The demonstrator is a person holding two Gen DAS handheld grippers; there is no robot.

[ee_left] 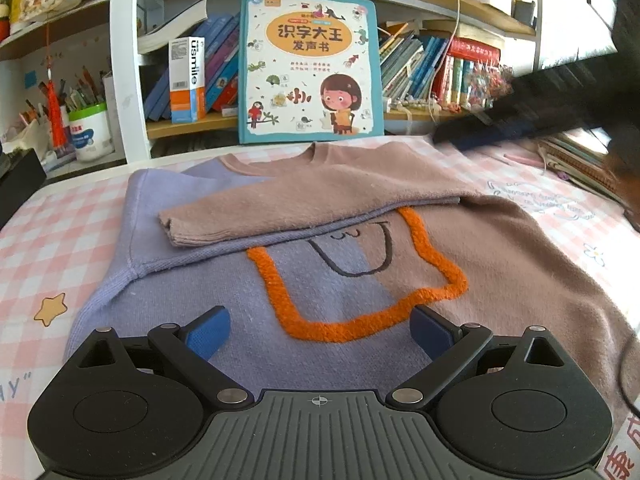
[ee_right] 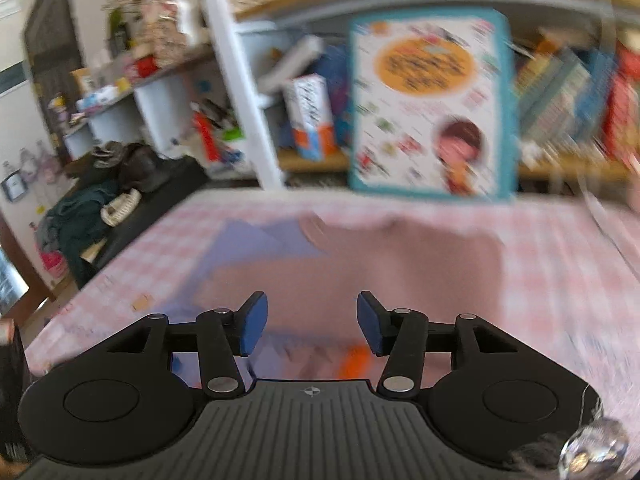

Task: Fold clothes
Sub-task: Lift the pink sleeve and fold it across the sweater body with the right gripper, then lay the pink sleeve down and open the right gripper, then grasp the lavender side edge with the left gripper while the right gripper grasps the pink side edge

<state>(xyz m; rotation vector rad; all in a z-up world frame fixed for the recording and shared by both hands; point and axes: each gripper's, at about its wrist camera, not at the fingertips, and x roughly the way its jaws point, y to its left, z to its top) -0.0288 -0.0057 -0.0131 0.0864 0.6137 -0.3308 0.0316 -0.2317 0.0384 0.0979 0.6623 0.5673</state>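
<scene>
A half lilac, half brown sweater point(ee_left: 360, 248) with an orange looped outline lies flat on the pink checked tablecloth point(ee_left: 48, 240). Its brown sleeve point(ee_left: 304, 204) is folded across the chest toward the left. My left gripper point(ee_left: 322, 330) hovers open over the sweater's lower part, nothing between its blue pads. In the right wrist view, blurred by motion, the same sweater point(ee_right: 400, 264) shows ahead, and my right gripper point(ee_right: 311, 322) stands open above it with empty jaws. The right gripper point(ee_left: 520, 120) also appears as a dark blur at the far right of the left wrist view.
A large children's book point(ee_left: 310, 68) leans upright against the bookshelf point(ee_left: 192, 124) just behind the table. A pen pot and white tub point(ee_left: 90, 132) stand at back left. Notebooks point(ee_left: 580, 160) lie at the right edge. A dark pile of clothes point(ee_right: 92, 208) sits left of the table.
</scene>
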